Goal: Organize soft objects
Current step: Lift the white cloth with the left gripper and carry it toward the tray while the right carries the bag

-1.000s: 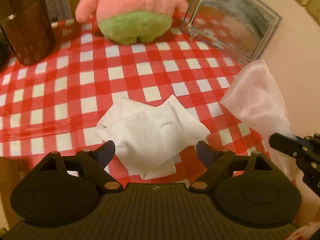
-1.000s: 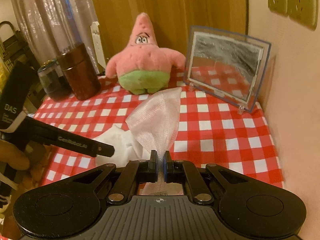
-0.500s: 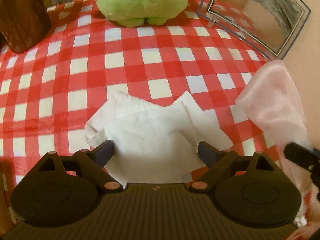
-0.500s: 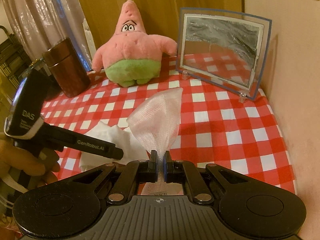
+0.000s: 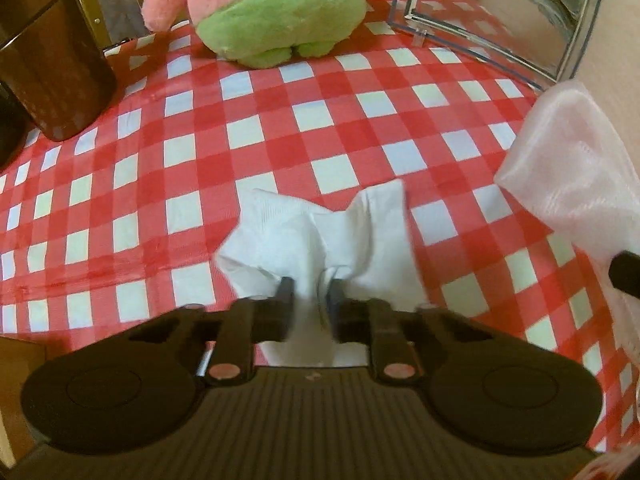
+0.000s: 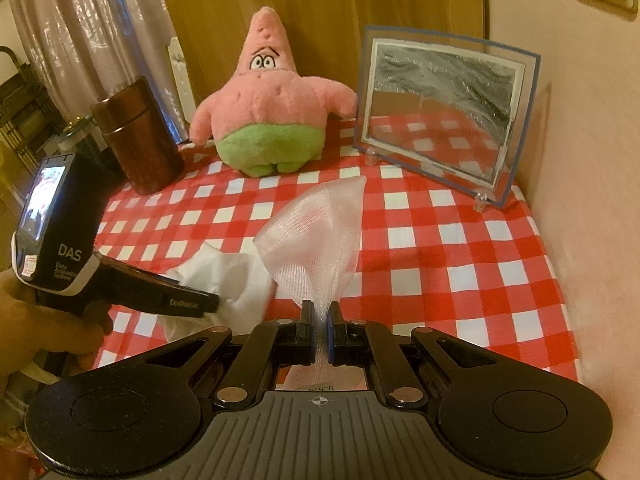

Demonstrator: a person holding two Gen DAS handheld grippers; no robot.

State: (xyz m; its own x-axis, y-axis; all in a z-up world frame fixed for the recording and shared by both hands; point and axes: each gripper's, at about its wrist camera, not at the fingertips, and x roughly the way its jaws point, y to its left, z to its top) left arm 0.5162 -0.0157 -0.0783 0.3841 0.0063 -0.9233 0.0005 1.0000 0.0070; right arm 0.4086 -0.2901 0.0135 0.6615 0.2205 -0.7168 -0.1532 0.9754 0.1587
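A crumpled white cloth (image 5: 320, 240) lies on the red-checked tablecloth (image 5: 200, 140) near the front edge. My left gripper (image 5: 310, 286) is shut on the white cloth, which bunches up between the fingers; it also shows in the right wrist view (image 6: 236, 276). My right gripper (image 6: 319, 314) is shut on a sheer pink mesh bag (image 6: 320, 236) and holds it up above the table. The mesh bag shows at the right in the left wrist view (image 5: 568, 172). A pink and green star plush (image 6: 268, 108) stands at the back.
A brown cylindrical canister (image 6: 138, 136) stands at the back left. A clear framed panel (image 6: 444, 112) leans at the back right beside the wall (image 6: 592, 160). The table's front edge (image 5: 80, 324) lies just below the left gripper.
My left gripper has closed from wide open onto the white cloth, bunching it. The right gripper keeps the mesh bag held up and has drifted slightly.
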